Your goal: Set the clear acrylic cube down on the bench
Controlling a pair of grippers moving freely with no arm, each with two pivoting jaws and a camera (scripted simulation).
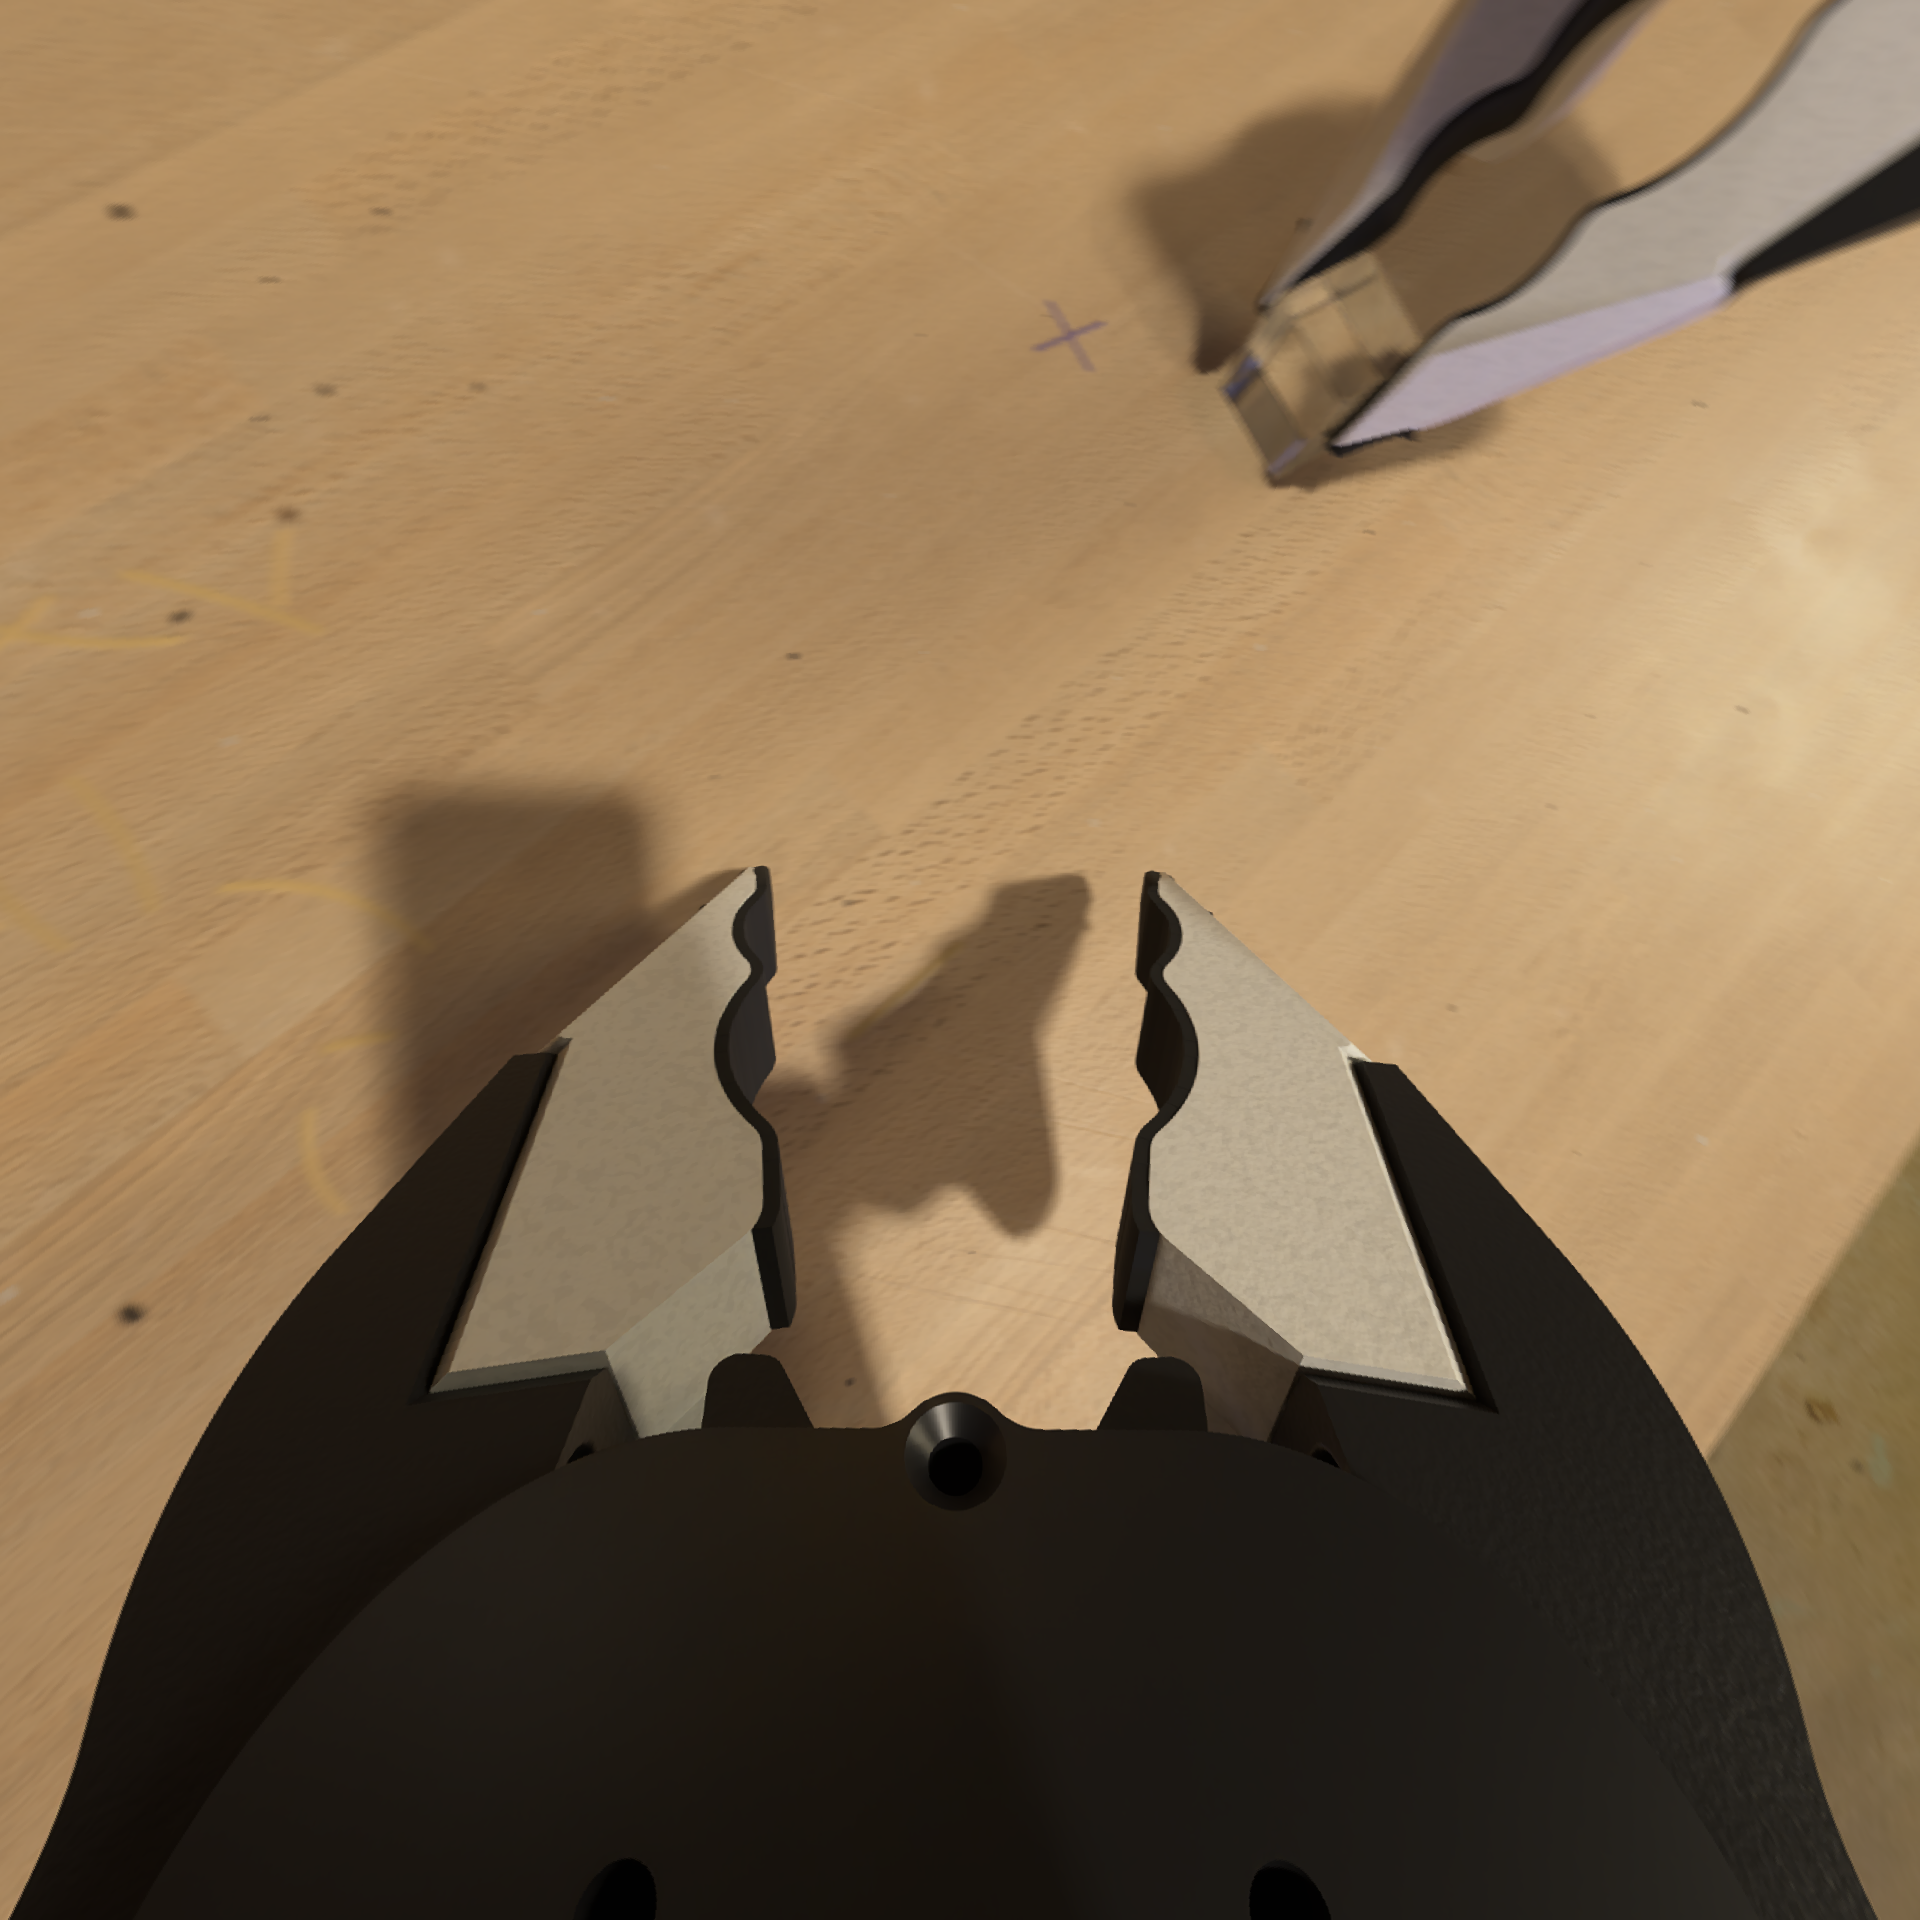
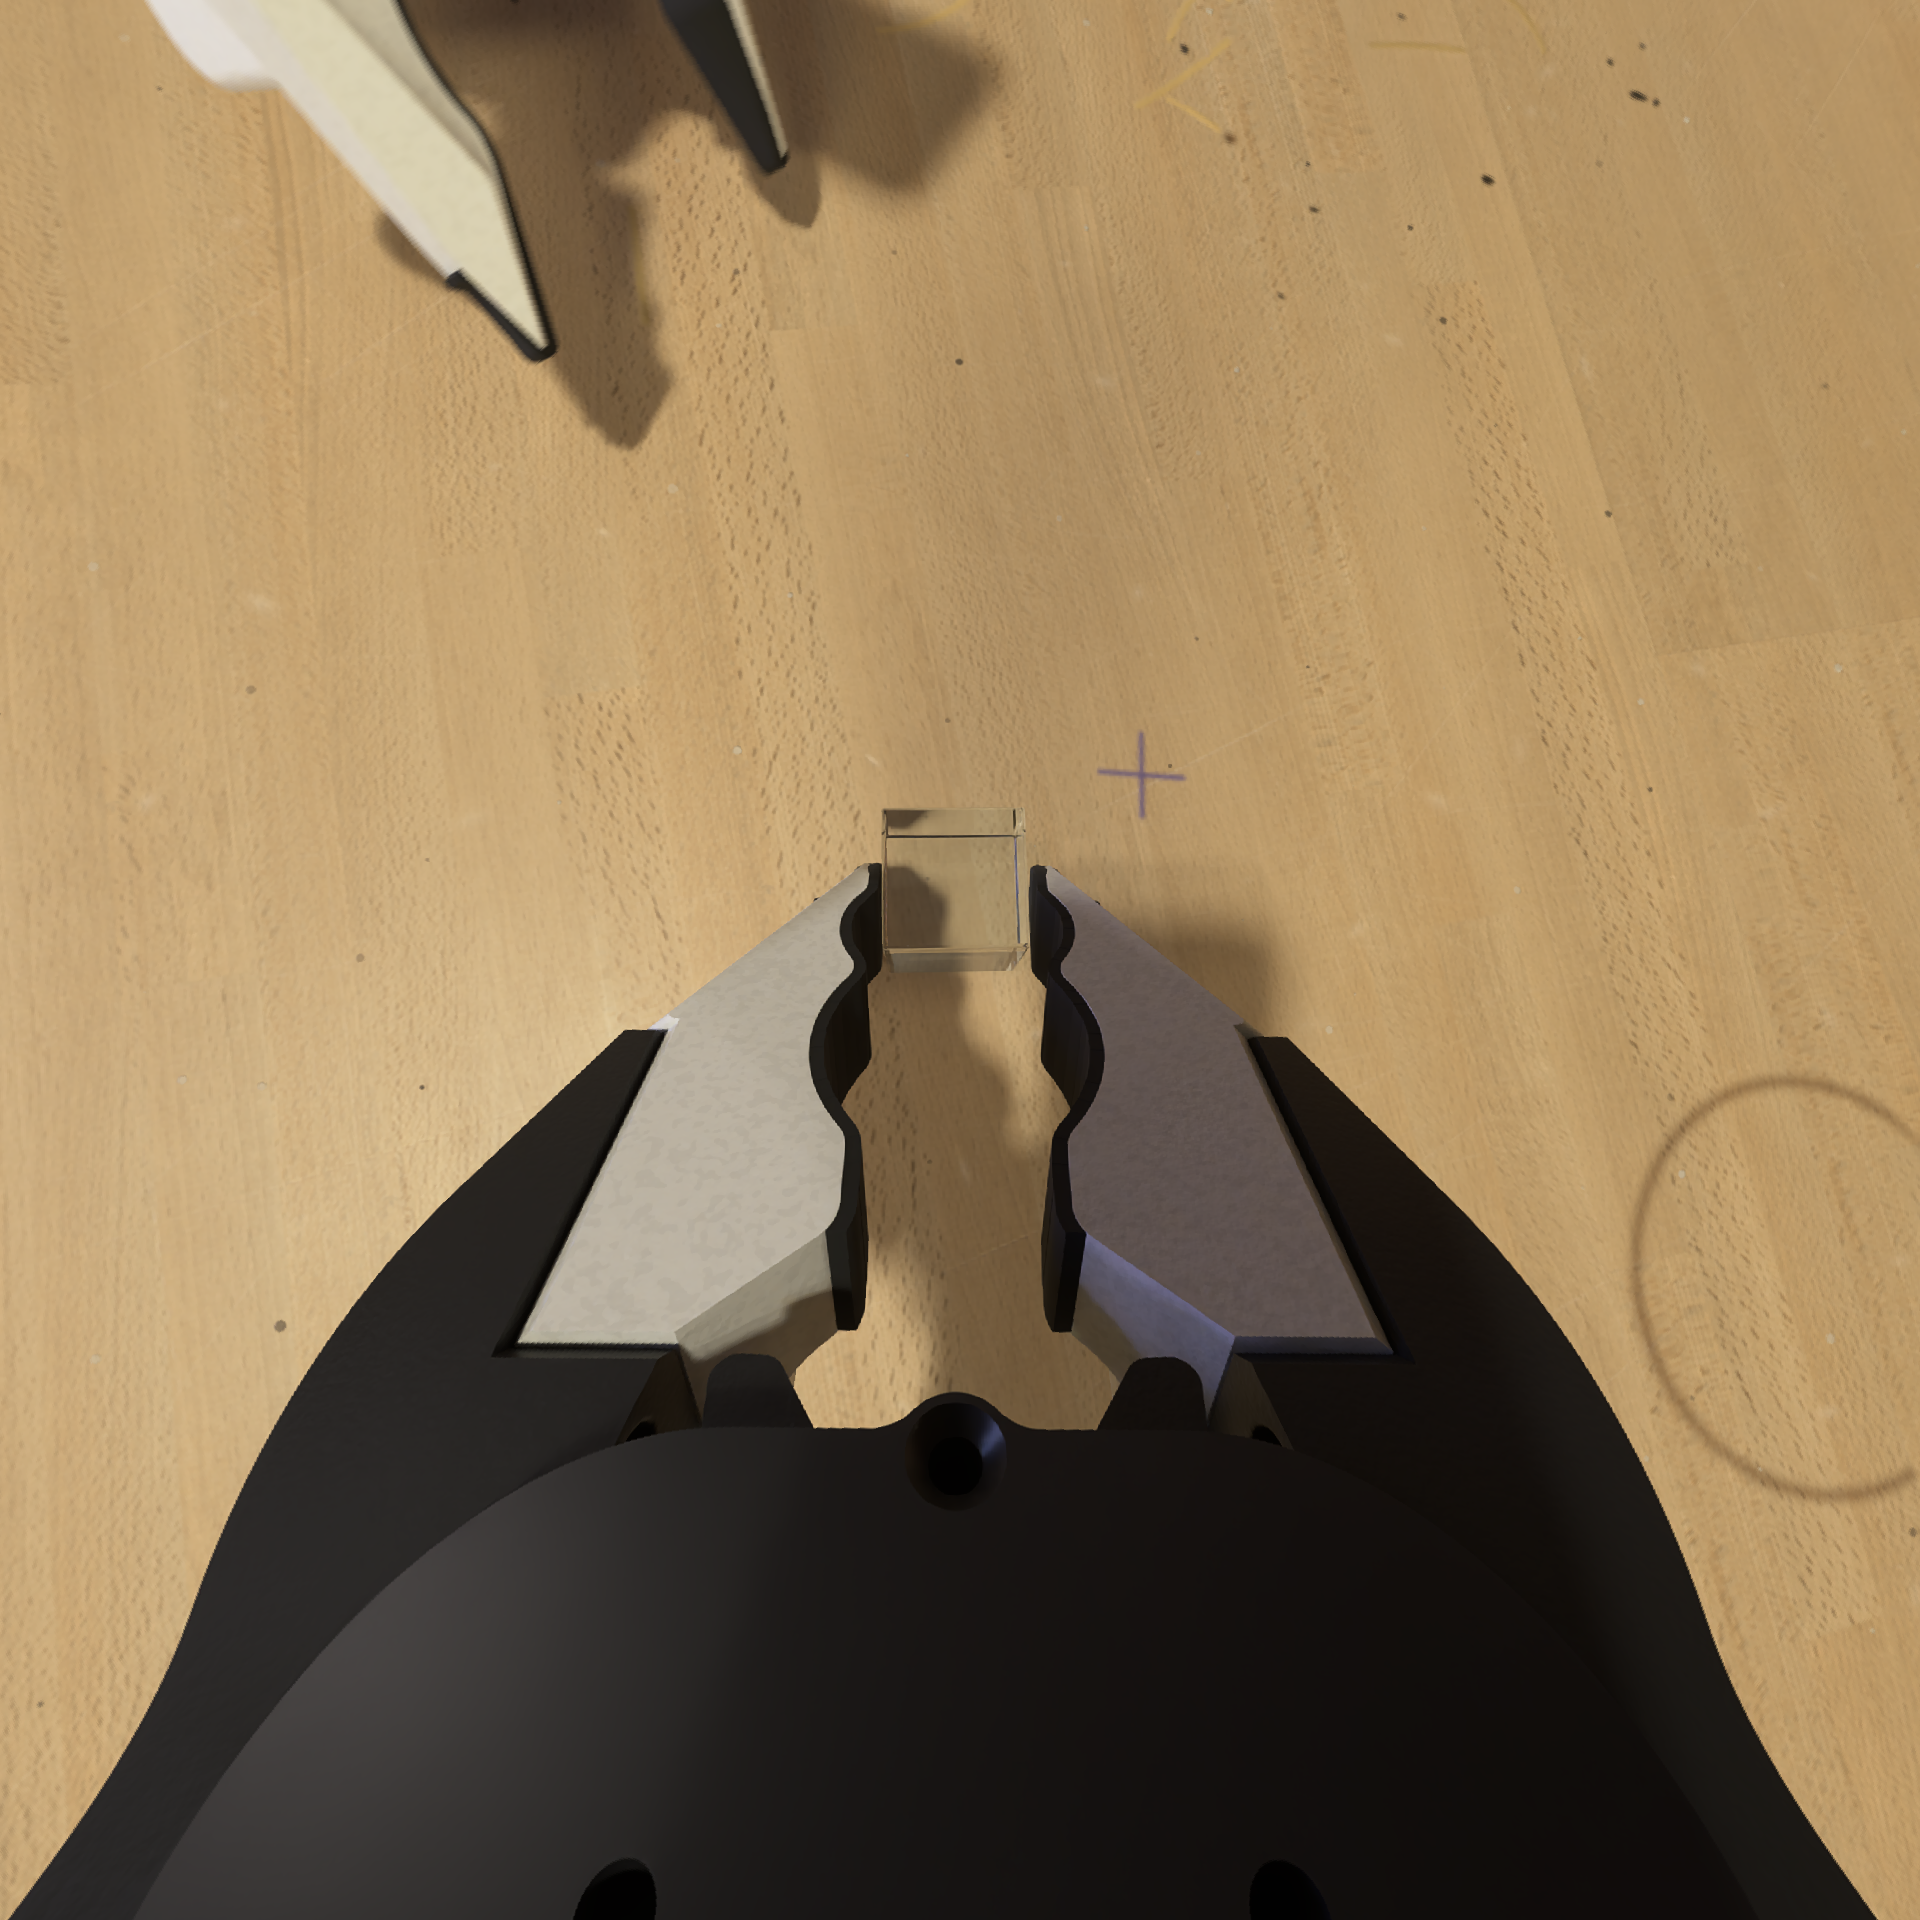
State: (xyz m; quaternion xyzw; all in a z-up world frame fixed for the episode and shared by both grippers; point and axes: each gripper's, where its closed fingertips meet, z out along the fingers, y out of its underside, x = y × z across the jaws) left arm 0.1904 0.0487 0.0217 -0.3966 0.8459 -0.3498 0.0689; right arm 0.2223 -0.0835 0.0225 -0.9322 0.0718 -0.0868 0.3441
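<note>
The clear acrylic cube (image 2: 954, 904) sits between the fingertips of my right gripper (image 2: 954, 878), which is shut on it. In the left wrist view the cube (image 1: 1304, 364) and the right gripper (image 1: 1294, 410) show at the upper right, very low over the wooden bench (image 1: 727, 520). I cannot tell whether the cube touches the wood. My left gripper (image 1: 956, 883) is open and empty above the bench, well apart from the cube. It also shows in the right wrist view (image 2: 655, 255) at the upper left.
A small purple cross mark (image 2: 1141, 774) is drawn on the bench just right of the cube, and shows in the left wrist view (image 1: 1070, 335). A dark ring stain (image 2: 1787, 1288) lies at the right. The bench edge (image 1: 1558, 1299) runs along the lower right.
</note>
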